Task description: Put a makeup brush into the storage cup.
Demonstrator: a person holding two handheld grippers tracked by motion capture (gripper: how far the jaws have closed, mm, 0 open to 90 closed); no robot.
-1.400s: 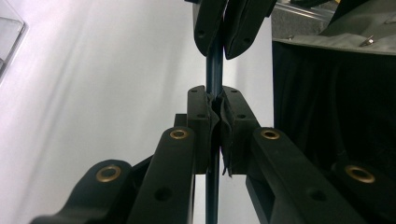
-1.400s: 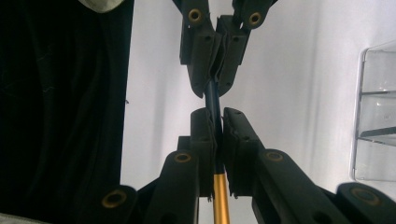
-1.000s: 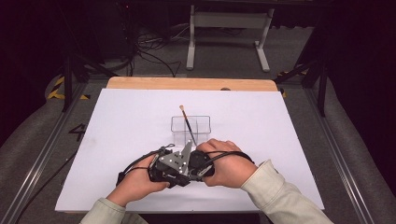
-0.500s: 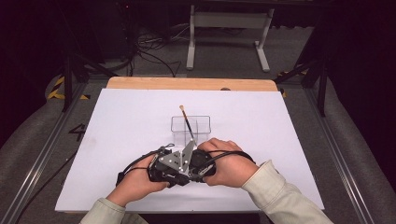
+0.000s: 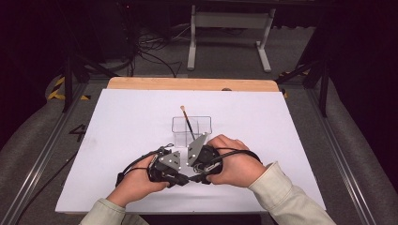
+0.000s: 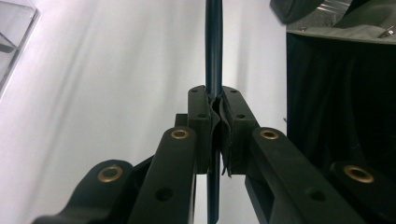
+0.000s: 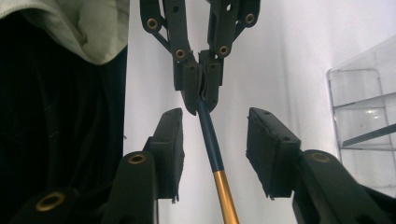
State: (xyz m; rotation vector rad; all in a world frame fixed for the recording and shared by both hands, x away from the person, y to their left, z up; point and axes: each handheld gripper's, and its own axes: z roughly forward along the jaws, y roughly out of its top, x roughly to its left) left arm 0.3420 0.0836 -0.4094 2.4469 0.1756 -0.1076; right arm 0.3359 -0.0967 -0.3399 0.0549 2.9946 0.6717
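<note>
Brush handling is the work in hand, and the views are taken in turn.

High view: both hands meet near the front middle of the white sheet, the left gripper and right gripper side by side and touching or nearly so. The held brush cannot be made out here, hidden under the hands. Just beyond them stands a clear box with a second brush leaning in it, tip up and tilted toward the far left. Bare sheet lies wide on both sides and beyond the box; the front edge is near the wrists, and a wooden strip shows at the far edge.

Left gripper view: the left gripper is pressed together, pinching the dark shaft of the brush, which runs straight up and down the picture, along the jaws. White sheet lies to the left, a dark drop and a sleeve to the right.

Right gripper view: the right gripper has just been opening; its jaws stand spread with the brush between them, clear of both pads. The shaft slants from its gold ferrule at the bottom up to the left gripper, which clamps its dark end. The box stands at the right.
</note>
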